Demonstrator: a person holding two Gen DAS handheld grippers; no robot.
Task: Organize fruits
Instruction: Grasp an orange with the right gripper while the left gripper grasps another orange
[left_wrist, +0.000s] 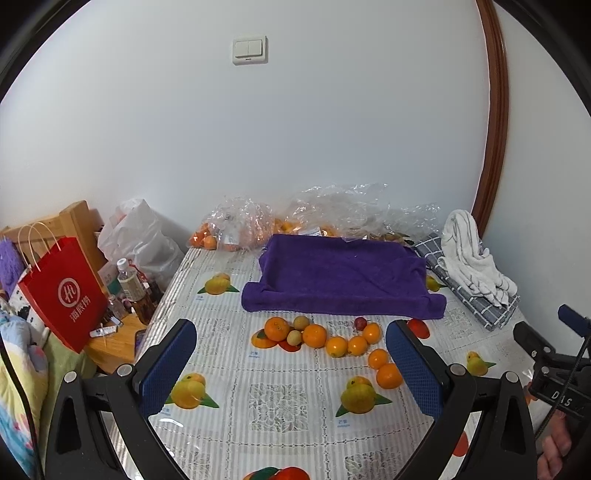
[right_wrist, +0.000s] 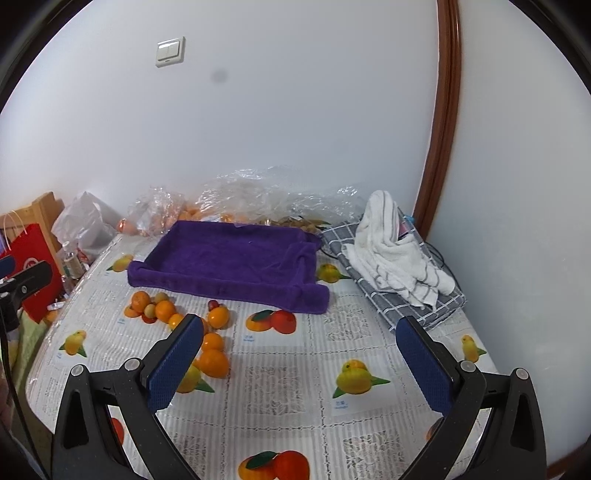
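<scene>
You're right at the start here: both tools hang over the table and nothing has gone where it belongs yet. Your left gripper is spread wide with nothing between its blue pads, and your right gripper is the same, released and empty.

The loose fruit, mostly oranges, lies in a scattered string on the patterned tablecloth, just in front of the purple towel. There's a small red fruit near the towel's front edge and a couple of pale yellowish ones tucked among the oranges.

The towel looks like it lines a shallow tray, and it's bare, no fruit in it. My read: that's your likely destination, so the whole job is ahead of you. More oranges sit in clear plastic bags by the wall behind it.
</scene>
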